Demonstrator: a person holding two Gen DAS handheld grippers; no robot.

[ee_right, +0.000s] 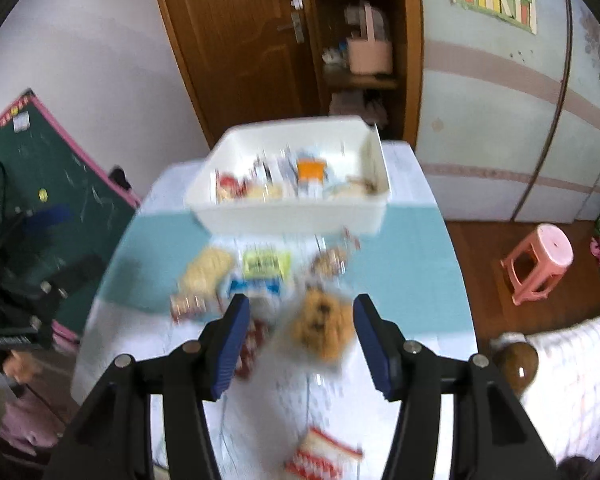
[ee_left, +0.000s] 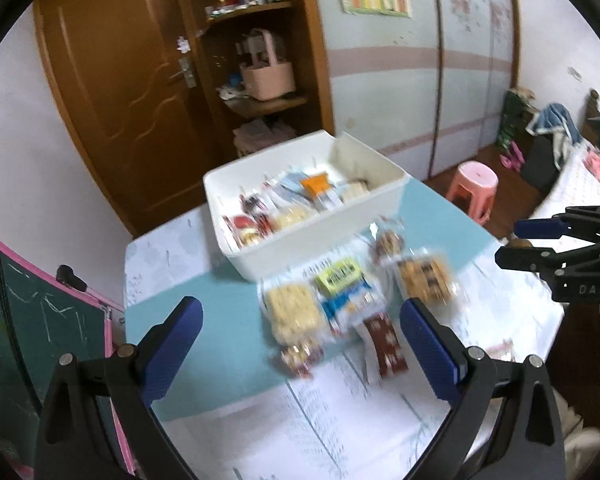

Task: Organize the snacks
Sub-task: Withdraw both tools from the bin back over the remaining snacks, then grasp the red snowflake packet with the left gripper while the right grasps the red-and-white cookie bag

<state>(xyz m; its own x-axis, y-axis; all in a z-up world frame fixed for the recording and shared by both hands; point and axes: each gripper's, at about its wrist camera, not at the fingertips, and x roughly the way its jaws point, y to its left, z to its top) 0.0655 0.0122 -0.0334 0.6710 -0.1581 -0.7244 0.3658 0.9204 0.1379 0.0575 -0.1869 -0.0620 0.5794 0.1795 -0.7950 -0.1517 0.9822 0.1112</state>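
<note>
Blue-padded right gripper (ee_right: 298, 340) hangs with jaws half-spread and empty, a brown cookie packet (ee_right: 320, 326) lying on the table between and beyond them, nearer than the wide-open left gripper (ee_left: 300, 344); white bin (ee_right: 292, 216) sits behind.

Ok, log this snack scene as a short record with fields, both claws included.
surface: table with a teal and white cover
container: white bin, partly filled with packets
loose snacks: cluster in front of the bin, including a cracker pack, a yellow-label pack and a cookie pack
left claw: open, empty, above the cluster
right claw: open, empty, framing the cookie pack
image quality: motion blur
</note>
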